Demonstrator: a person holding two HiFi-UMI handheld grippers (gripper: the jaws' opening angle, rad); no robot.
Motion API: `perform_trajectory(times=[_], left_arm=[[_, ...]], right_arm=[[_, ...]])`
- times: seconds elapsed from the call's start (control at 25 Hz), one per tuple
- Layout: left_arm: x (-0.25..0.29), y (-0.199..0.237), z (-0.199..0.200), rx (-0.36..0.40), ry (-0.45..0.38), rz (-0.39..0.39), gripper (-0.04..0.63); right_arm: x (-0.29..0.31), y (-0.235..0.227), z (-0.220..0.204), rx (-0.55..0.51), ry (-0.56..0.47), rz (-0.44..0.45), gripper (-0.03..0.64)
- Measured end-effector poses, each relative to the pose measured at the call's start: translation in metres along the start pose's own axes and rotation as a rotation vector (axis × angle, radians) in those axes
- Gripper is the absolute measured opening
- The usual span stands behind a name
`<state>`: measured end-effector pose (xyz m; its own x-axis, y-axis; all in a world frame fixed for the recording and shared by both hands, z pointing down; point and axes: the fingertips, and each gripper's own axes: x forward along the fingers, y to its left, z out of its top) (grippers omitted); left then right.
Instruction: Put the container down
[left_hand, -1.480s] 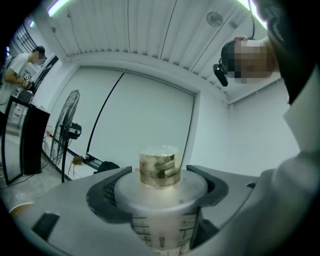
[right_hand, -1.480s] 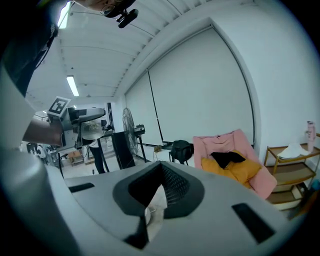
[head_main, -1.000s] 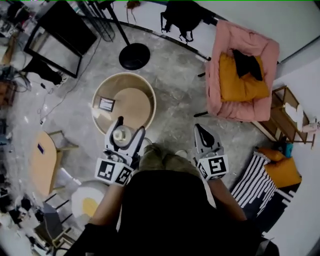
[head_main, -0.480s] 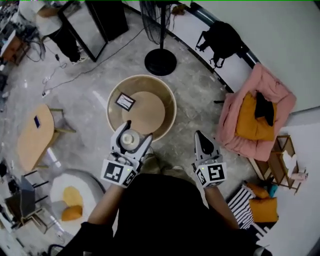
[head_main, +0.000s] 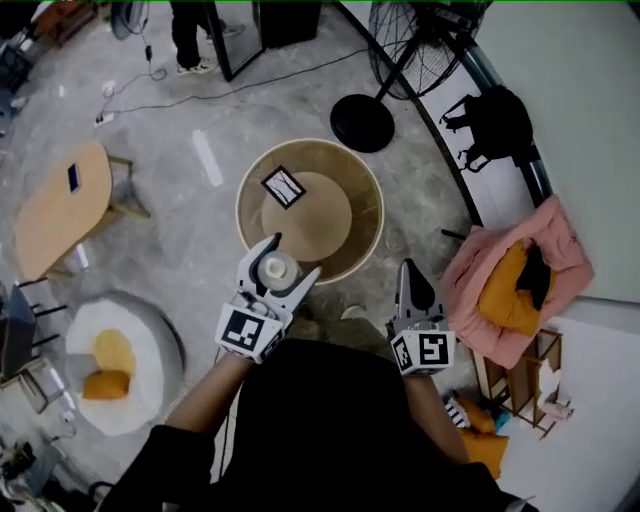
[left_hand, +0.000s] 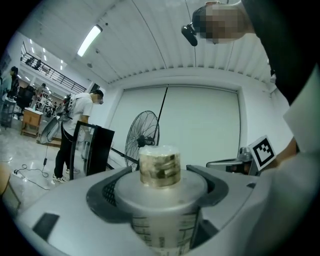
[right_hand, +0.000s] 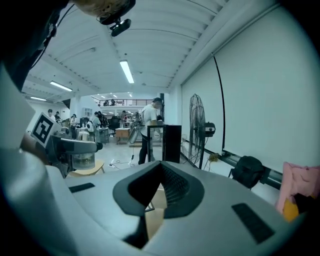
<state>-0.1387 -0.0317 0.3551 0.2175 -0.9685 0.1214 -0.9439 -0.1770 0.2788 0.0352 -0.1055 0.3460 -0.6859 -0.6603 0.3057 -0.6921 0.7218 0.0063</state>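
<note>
My left gripper (head_main: 289, 259) is shut on the container (head_main: 278, 268), a clear cup with printed measuring marks, a pale grey lid and a stubby gold-tinted cap. In the left gripper view the container (left_hand: 159, 186) stands upright, and the left gripper (left_hand: 159, 191) presses its dark pads on both sides of the lid. It hangs over the near rim of the round wooden table (head_main: 366, 245). My right gripper (head_main: 409, 272) is held to the right of the table at about the same height. The right gripper (right_hand: 159, 167) has its pads together with nothing between them.
A small framed card (head_main: 284, 186) lies on the round table. A standing fan's base (head_main: 362, 122) is beyond it, a pink armchair (head_main: 478, 262) to the right, an oval wooden table (head_main: 60, 205) and a white pouf (head_main: 140, 340) to the left. A person (left_hand: 75, 135) stands by a black frame.
The head view has swung, and the round table now sits closer in front of both grippers. The container stays in the left gripper's jaws; the right gripper stays shut.
</note>
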Motion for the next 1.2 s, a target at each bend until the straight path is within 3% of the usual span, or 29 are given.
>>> perform_trajectory(times=[0.2, 0.36, 0.48, 0.64, 0.84, 1.04, 1.2], left_arm=[[0.003, 0.036, -0.025, -0.006, -0.021, 0.072, 0.348], [0.022, 0.051, -0.062, 0.009, 0.033, 0.13, 0.348], [0.048, 0.059, -0.093, 0.034, 0.065, 0.155, 0.348], [0.082, 0.063, -0.139, 0.063, 0.08, 0.195, 0.348], [0.107, 0.062, -0.197, 0.077, 0.102, 0.305, 0.348], [0.134, 0.06, -0.258, 0.105, 0.121, 0.346, 0.348], [0.138, 0.057, -0.317, 0.046, 0.184, 0.354, 0.348]], right_arm=[[0.038, 0.023, -0.006, -0.06, 0.003, 0.077, 0.021], [0.066, 0.033, -0.017, -0.107, 0.004, 0.231, 0.021], [0.093, 0.022, -0.032, -0.111, 0.002, 0.286, 0.021], [0.131, -0.001, -0.068, -0.146, 0.022, 0.349, 0.021], [0.165, -0.025, -0.114, -0.205, 0.065, 0.469, 0.021], [0.194, -0.043, -0.179, -0.199, 0.11, 0.513, 0.021], [0.204, -0.04, -0.237, -0.165, 0.136, 0.522, 0.021]])
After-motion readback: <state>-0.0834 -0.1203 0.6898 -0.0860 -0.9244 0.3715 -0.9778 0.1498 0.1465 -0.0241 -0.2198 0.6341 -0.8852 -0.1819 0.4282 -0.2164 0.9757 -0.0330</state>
